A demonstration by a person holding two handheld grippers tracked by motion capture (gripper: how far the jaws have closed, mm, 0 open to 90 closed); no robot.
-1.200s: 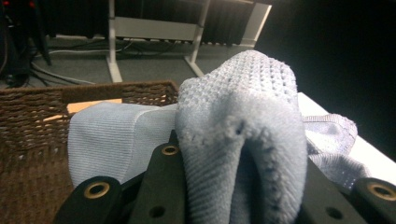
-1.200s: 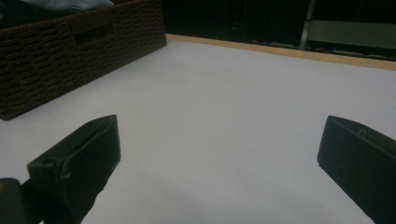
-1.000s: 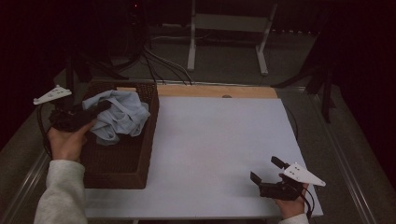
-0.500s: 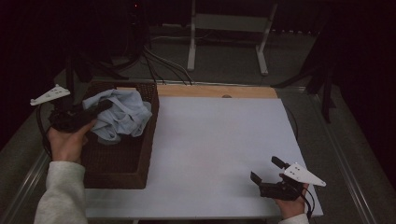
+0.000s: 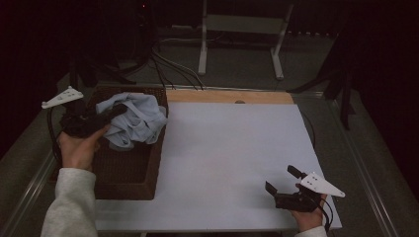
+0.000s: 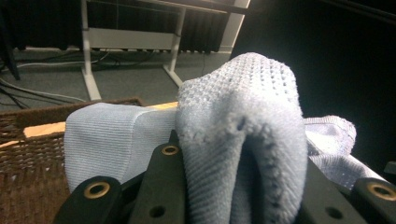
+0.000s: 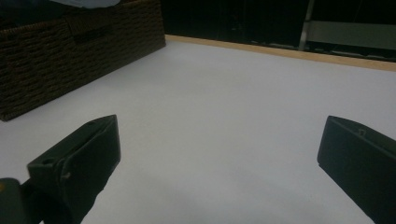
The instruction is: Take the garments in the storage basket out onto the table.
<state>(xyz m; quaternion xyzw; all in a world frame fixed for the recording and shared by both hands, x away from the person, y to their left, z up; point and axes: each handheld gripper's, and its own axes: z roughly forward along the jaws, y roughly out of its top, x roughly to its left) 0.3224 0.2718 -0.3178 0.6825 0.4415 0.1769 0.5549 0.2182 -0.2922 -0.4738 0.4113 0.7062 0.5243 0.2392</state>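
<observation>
A pale blue knitted garment lies bunched in the dark wicker basket at the table's left. My left gripper is over the basket, shut on a fold of that garment, which bulges up between its black jaws. At the table's near right corner, my right gripper rests low over the white tabletop. It stands open, its jaws wide apart with bare table between them.
A wooden strip edges the table's far side. Beyond it stand a white metal frame and loose cables on the floor. The basket's side shows to the left in the right gripper view.
The left hand and the garment have shifted only slightly. The right gripper has kept still.
</observation>
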